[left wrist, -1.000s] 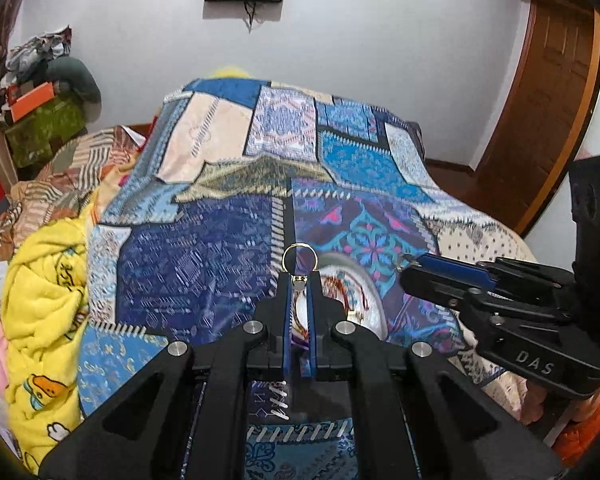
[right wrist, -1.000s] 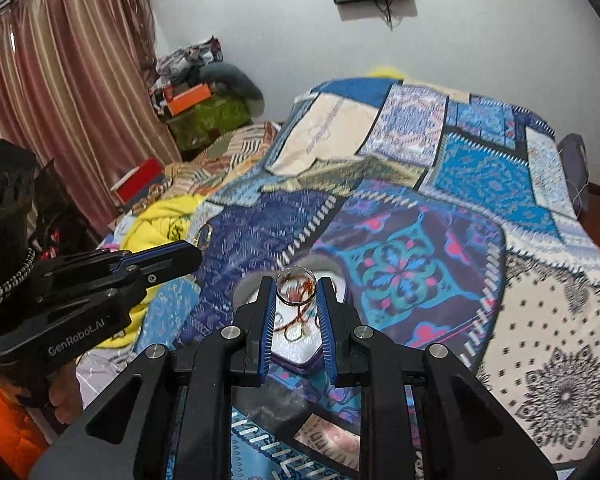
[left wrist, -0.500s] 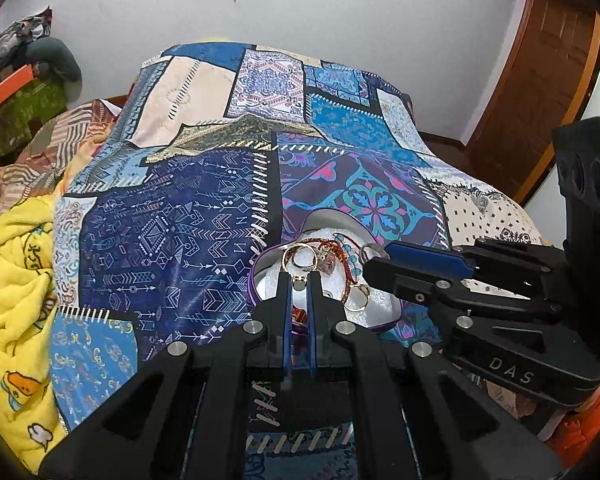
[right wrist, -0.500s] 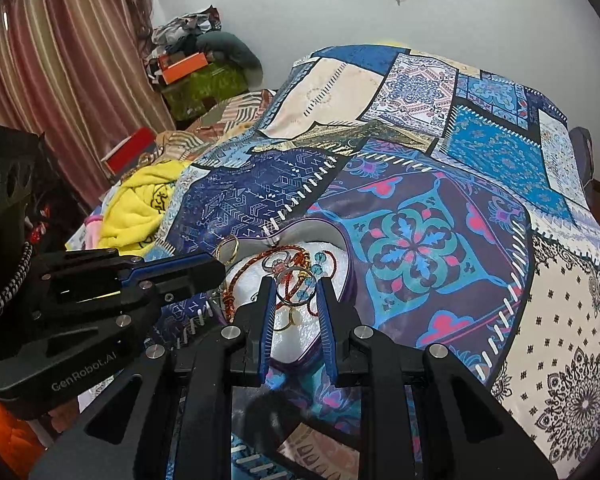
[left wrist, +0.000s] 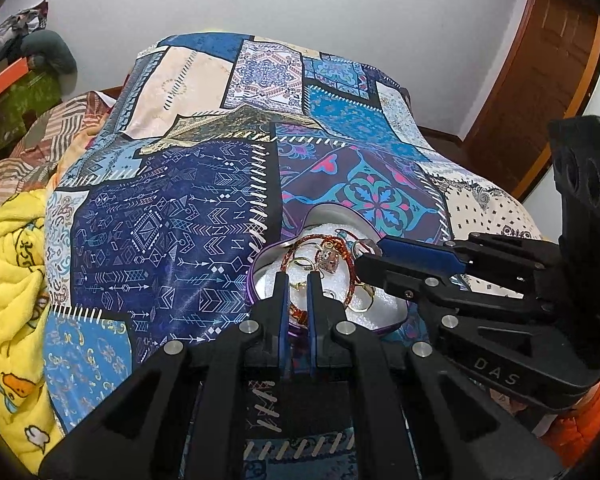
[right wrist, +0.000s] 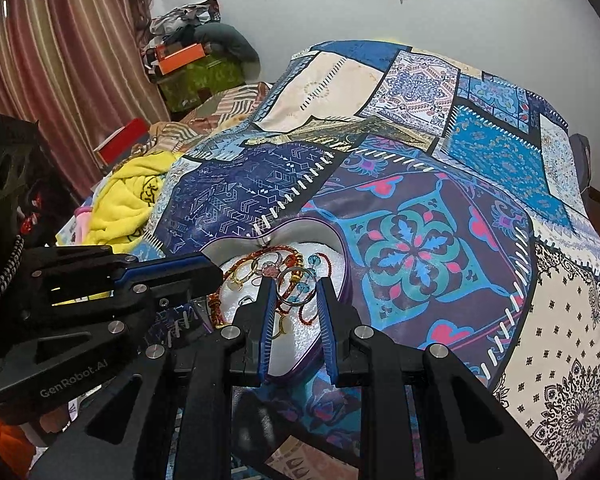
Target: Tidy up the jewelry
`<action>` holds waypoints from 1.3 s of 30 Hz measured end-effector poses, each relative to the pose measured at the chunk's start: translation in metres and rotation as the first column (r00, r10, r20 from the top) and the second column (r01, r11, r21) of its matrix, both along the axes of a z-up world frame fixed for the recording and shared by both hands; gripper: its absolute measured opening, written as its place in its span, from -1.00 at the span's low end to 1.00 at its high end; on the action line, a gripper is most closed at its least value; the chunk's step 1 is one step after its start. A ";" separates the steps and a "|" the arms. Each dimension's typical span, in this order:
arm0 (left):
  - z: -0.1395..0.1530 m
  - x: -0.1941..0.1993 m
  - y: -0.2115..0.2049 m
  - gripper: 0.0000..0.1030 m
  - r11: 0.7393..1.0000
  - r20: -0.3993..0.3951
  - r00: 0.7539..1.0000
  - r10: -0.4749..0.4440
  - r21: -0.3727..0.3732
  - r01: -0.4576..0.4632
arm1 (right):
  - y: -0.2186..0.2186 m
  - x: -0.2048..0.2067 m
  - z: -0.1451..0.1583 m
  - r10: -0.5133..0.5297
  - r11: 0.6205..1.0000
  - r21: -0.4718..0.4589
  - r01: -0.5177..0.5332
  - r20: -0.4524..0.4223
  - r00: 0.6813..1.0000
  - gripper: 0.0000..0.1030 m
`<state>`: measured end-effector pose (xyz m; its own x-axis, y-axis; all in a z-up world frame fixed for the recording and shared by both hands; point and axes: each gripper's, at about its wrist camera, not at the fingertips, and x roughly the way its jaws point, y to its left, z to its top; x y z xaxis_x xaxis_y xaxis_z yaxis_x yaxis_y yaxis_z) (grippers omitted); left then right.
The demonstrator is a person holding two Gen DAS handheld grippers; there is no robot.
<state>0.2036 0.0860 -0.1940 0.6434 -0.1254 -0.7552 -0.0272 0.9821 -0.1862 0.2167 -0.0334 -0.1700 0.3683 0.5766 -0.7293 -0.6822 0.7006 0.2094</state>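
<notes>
A heart-shaped purple box [left wrist: 256, 280] with white foam lining lies on the patchwork bedspread [left wrist: 172, 224]; it also shows in the right wrist view [right wrist: 332, 240]. Red bead bracelets [left wrist: 340, 246], gold rings [left wrist: 366, 300] and a pink stone pendant [left wrist: 328, 262] lie in it. My left gripper [left wrist: 298, 276] hovers over the box, jaws slightly apart, nothing held. My right gripper [right wrist: 296, 284] is open over the box, with a silver ring [right wrist: 294, 288] loose between its fingers.
A yellow blanket [left wrist: 8, 272] lies at the bed's left. Boxes and clothes [right wrist: 188, 60] pile up by the striped curtain [right wrist: 60, 60]. A wooden door [left wrist: 540, 72] stands on the right.
Both grippers came down over the heart box. The left gripper let go of its gold ring into the box. The right gripper's jaws widened and the silver ring sits loose.
</notes>
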 end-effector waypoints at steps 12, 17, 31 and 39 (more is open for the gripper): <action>0.058 -0.033 0.001 -0.80 0.998 0.124 0.991 0.058 0.032 -0.062 | -0.021 -0.021 0.050 -0.039 0.997 0.065 0.034 0.072 0.997 -0.61; 0.107 -0.064 -0.005 -0.80 0.993 0.243 0.966 0.082 0.061 -0.099 | -0.043 -0.048 0.103 -0.090 0.986 0.152 0.064 0.174 0.981 -0.61; 0.223 -0.187 -0.047 0.13 0.960 0.615 0.782 0.097 0.150 -0.237 | -0.098 -0.158 0.217 -0.303 0.913 0.391 0.116 0.462 0.833 0.36; 0.234 -0.215 -0.052 0.84 0.940 0.679 0.724 0.125 0.152 -0.305 | -0.100 -0.172 0.222 -0.370 0.890 0.429 0.155 0.481 0.795 1.00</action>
